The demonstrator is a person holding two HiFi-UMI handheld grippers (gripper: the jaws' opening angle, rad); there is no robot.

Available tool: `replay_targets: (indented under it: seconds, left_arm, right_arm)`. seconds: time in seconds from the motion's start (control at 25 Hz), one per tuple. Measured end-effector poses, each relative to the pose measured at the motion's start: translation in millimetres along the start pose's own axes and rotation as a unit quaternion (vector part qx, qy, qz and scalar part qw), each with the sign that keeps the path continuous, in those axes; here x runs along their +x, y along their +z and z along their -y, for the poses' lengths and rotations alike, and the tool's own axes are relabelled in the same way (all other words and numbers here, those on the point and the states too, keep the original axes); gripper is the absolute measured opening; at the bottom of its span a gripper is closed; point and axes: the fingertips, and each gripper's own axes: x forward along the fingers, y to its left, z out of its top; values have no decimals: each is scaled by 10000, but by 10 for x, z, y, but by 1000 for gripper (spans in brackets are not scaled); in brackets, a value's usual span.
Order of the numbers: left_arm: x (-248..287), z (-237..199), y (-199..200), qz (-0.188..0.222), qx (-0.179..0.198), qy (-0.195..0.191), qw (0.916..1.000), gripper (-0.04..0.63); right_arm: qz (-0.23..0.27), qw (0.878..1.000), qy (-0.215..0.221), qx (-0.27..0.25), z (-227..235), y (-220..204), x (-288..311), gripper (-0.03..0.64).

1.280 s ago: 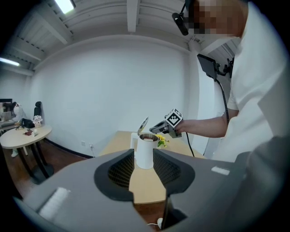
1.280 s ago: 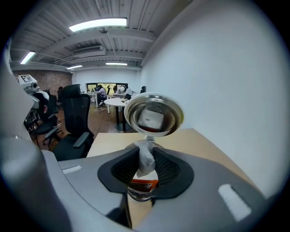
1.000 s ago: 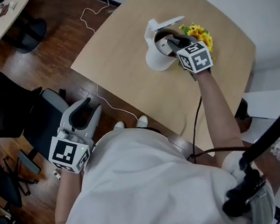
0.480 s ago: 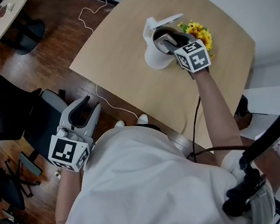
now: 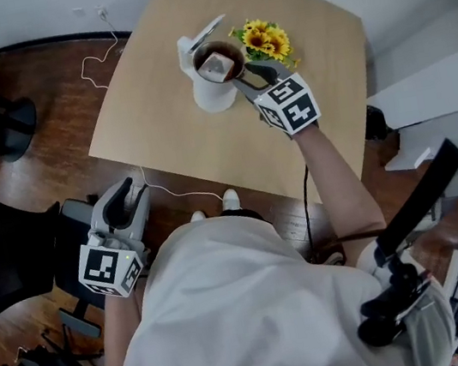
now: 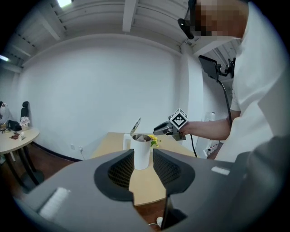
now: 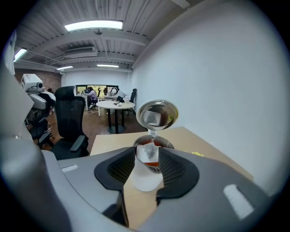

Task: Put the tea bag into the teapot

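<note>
- Tea bag: a pale, off-white sachet. From the head view it looks nearly square, with its edges set on the diagonal.
- Location: it sits in the open mouth of the teapot, on the side nearer the person. Reddish-brown liquid shows around and under it.
- Orientation: in the right gripper view the bag looks taller than wide, so its long axis runs roughly upright and its narrower end points up toward the lid. From above, no long axis can be made out.
- Teapot: white and cylindrical, standing upright on the table.
- Lid: hinged and tipped back on the far side (its shiny underside mirrors the bag).
- Right gripper: the tips are just beside the pot's rim, on the side toward the flowers. The jaws are apart and grip nothing. They have just been moving, springing wide and then easing in a little. The bag lies beyond them in the pot, not pressed by the pads.
- Left gripper: held well apart from the table, over the wooden floor at the person's left side. The jaws are parted and there is nothing between them.
</note>
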Motion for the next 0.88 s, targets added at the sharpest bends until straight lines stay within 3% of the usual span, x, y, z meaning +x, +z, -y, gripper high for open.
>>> replay_targets:
  seconds: [0.24, 0.56, 0.88]
  left_arm:
    - [-71, 104, -89, -44, 153, -620, 9979, 104]
    - [-67, 355, -438, -284, 465, -1610, 9855, 104]
    - [-184, 991, -277, 12, 777, -2205, 9723, 104]
  right_arm:
    - [83, 9975, -515, 472, -322, -338, -623, 152]
    - [215, 9851, -1224, 1188, -1023, -878, -1663, 149]
    - [479, 9680, -1848, 1631, -1597, -1298, -2833, 147]
